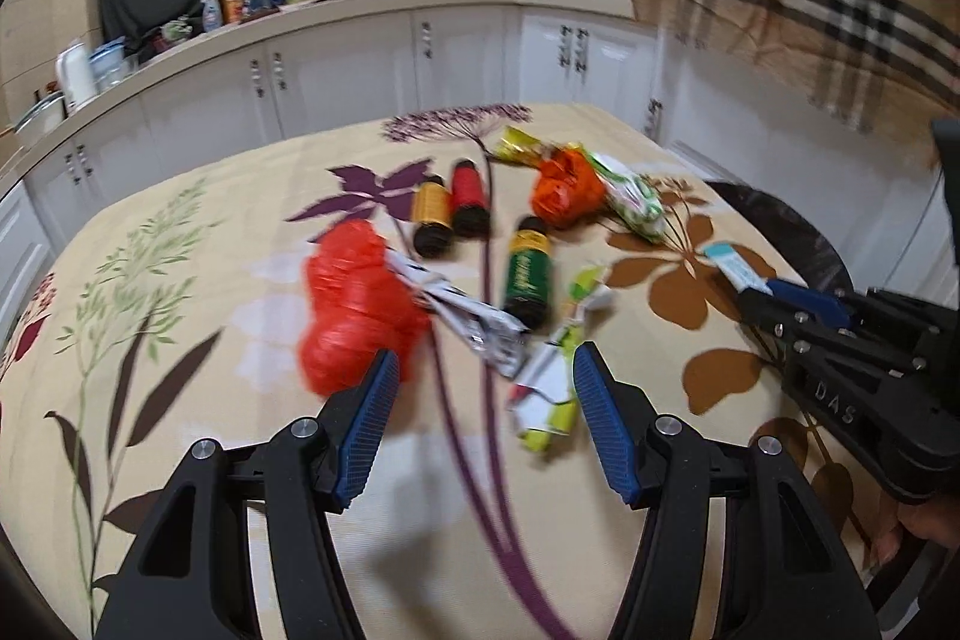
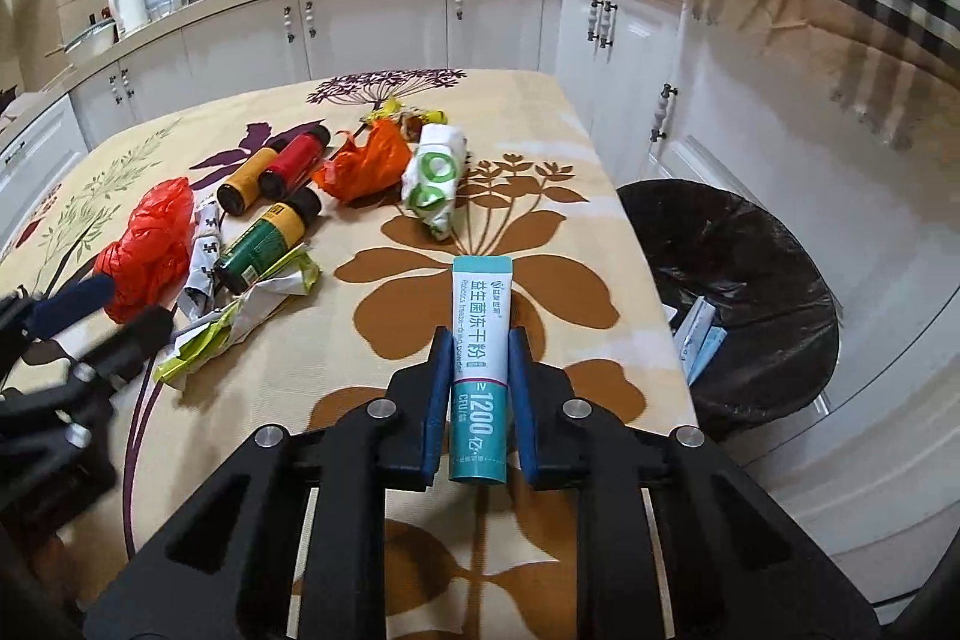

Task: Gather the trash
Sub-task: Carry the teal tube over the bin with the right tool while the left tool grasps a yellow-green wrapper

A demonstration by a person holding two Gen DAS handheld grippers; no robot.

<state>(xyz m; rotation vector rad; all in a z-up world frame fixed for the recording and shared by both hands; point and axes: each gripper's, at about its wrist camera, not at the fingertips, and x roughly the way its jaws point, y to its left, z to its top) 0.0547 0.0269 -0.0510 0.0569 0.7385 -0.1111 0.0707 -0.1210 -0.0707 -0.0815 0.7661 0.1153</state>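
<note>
Left wrist view: the left tool (image 1: 485,421) hangs over the flowered desk (image 1: 252,340) with its blue pads spread wide and nothing between them. Just ahead of the gap lie a crumpled silver-and-white wrapper (image 1: 474,322) and a yellow-green wrapper (image 1: 555,376), the latter's long axis running roughly along the tool's line of sight, beside the right-hand pad. A red plastic bag (image 1: 354,304) sits just beyond the left-hand pad; three small bottles (image 1: 456,208) and an orange bag (image 1: 564,187) lie farther off. At the frame's right edge the right tool (image 1: 757,293) pinches a teal-and-white packet.

Right wrist view: the right tool (image 2: 478,346) is closed on the teal-and-white packet (image 2: 482,358), which stands lengthwise between the pads, its far end pointing forward past the tips. The tool is above the desk's near corner; the black-lined trash bin (image 2: 744,244) stands to the right, off the desk's edge, with a few pale packets already inside. The drop appears to turn on a swing rightward, since the bin lies beside the tool and not ahead of it. The right hand is clearly the nearer to the bin; the left is nearer the remaining litter.
</note>
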